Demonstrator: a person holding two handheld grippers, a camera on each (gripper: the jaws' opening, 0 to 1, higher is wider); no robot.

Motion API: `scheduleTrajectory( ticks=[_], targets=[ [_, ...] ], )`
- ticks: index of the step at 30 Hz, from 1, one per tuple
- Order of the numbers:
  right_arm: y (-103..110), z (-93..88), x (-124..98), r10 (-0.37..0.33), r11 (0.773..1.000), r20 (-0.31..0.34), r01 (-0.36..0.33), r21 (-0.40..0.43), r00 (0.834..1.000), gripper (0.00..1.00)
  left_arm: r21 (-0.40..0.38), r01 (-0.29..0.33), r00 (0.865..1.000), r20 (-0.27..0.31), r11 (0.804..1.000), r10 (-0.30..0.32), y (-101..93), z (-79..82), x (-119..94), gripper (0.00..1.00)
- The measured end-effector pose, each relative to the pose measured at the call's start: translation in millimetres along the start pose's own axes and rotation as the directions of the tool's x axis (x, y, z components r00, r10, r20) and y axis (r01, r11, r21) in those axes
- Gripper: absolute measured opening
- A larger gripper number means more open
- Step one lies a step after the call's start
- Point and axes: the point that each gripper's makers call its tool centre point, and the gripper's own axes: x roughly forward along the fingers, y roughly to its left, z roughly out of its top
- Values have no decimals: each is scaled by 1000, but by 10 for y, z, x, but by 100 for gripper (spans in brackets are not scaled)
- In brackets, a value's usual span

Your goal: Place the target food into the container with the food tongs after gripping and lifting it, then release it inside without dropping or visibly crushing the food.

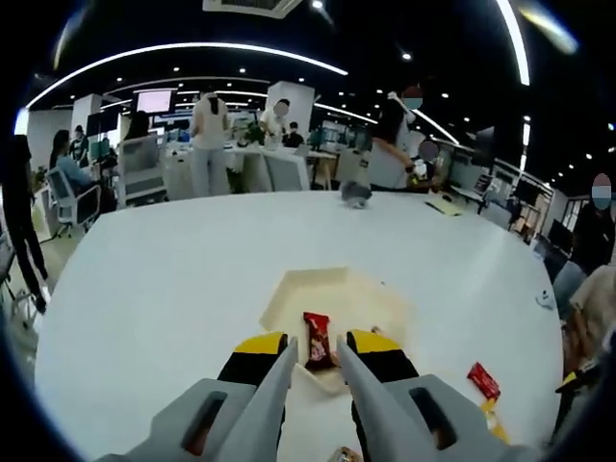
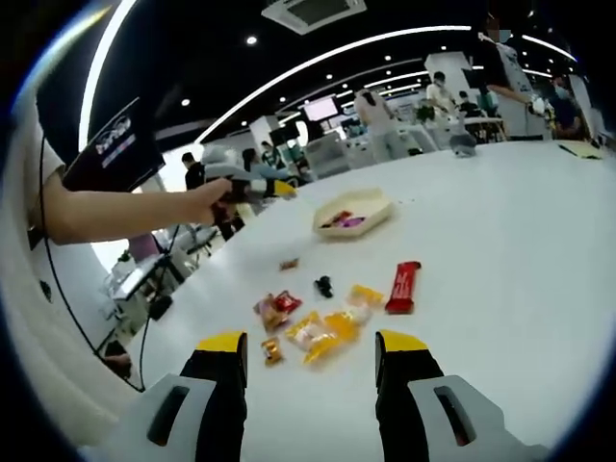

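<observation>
Left gripper view: left gripper (image 1: 315, 348) open, jaws straddling a red snack bar (image 1: 317, 340) lying in the shallow cream tray (image 1: 289, 294), long axis along the jaws.

Right gripper view: right gripper (image 2: 310, 348) open, empty, above the white table (image 2: 500, 250); yellow packet (image 2: 325, 334) dead ahead and nearest, red bar (image 2: 403, 286) further right, tray (image 2: 371, 219) well beyond.

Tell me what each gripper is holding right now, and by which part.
Nothing is held. The left gripper is open above the tray, where a red snack bar lies. The right gripper is open over the loose snacks.
</observation>
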Motion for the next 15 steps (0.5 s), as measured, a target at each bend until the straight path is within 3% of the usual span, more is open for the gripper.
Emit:
scheduleTrajectory(
  ticks=[15],
  targets=[
    [208,-26,30,73,997,6,-73,1,997,54,30,20,1000,-20,999,-19,-234,-180,-355,23]
  ],
)
